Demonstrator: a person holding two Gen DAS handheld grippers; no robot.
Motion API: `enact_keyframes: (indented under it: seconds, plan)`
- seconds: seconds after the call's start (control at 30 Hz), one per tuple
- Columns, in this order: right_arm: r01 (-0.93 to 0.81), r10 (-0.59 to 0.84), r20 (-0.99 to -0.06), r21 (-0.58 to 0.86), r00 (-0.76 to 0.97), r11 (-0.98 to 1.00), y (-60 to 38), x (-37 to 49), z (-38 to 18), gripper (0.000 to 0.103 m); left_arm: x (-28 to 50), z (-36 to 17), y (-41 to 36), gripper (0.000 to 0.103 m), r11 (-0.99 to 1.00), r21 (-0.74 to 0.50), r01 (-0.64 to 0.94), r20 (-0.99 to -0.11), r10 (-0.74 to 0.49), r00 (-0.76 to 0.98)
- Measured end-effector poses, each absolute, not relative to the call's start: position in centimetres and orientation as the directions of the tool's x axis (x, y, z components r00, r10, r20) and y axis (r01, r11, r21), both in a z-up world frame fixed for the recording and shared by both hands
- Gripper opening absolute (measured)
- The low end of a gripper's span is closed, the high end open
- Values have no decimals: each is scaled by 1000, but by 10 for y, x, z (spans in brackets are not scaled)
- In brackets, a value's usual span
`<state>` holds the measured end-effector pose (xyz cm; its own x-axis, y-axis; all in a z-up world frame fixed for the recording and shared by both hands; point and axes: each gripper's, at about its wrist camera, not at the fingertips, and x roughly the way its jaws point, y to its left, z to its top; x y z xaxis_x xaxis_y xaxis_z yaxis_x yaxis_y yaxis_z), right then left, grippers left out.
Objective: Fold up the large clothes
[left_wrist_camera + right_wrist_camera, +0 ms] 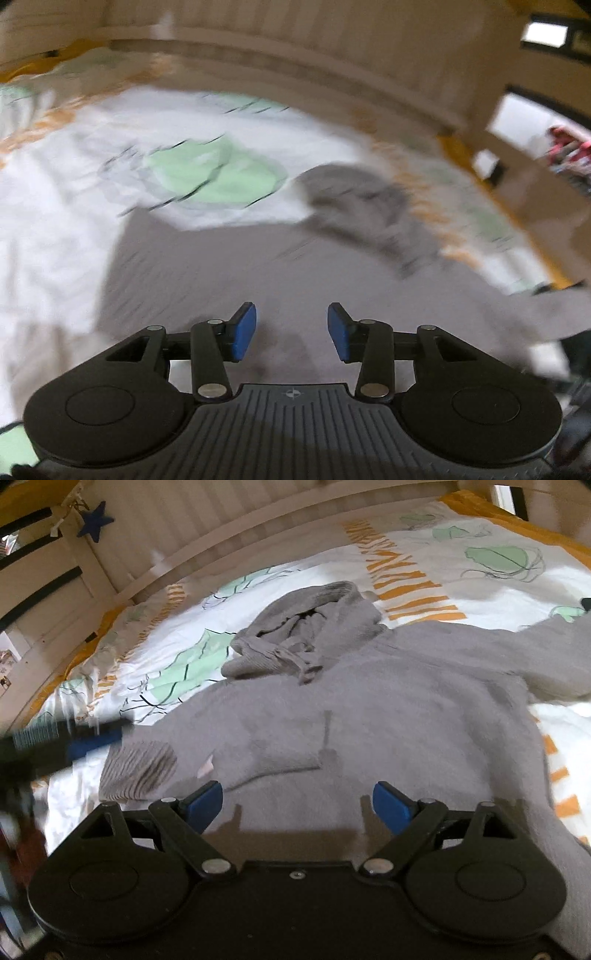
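Note:
A grey hoodie (369,709) lies flat on the bed, hood (306,627) toward the far wall. One sleeve is folded across the body, its ribbed cuff (138,771) at the left; the other sleeve (561,646) stretches right. My right gripper (297,805) is open and empty, just above the hoodie's lower body. My left gripper (291,330) is open and empty over the grey fabric (258,266); that view is motion-blurred. It also shows as a blurred dark shape (70,742) at the left of the right wrist view.
The bed cover (480,587) is white with green shapes and orange stripes. A pale wooden bed rail (229,542) runs along the far side, with a blue star (95,521) hanging at the left post. A wooden frame (524,173) stands at the right.

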<state>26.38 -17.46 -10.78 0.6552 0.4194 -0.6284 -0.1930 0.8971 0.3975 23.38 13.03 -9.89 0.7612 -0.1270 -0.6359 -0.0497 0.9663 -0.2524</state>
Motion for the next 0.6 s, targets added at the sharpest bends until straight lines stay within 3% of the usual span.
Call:
enact_keyframes:
  seconds: [0.2, 0.37, 0.43, 0.53, 0.57, 0.6]
  plan:
    - [-189, 430, -634, 413, 642, 891, -162, 293, -116, 87, 233, -139, 154, 42, 954, -257, -153, -721, -84, 688]
    - [-145, 424, -669, 432, 610, 890, -159, 317, -130, 78, 231, -148, 153, 43, 957, -256, -132, -684, -83, 725]
    - [-135, 438, -673, 454, 596, 881, -158, 321, -135, 63, 231, -149, 152, 43, 956, -261, -130, -679, -86, 729]
    - [-125, 439, -673, 462, 595, 878, -154, 325, -141, 52, 224, -151, 153, 43, 954, -270, -128, -672, -92, 735]
    - [-125, 423, -677, 443, 602, 888, -152, 325, -140, 43, 224, -152, 153, 43, 954, -271, -127, -671, -92, 736]
    - [-134, 425, -676, 439, 601, 888, -150, 325, -139, 27, 224, -152, 153, 43, 955, -270, -127, -670, -92, 737]
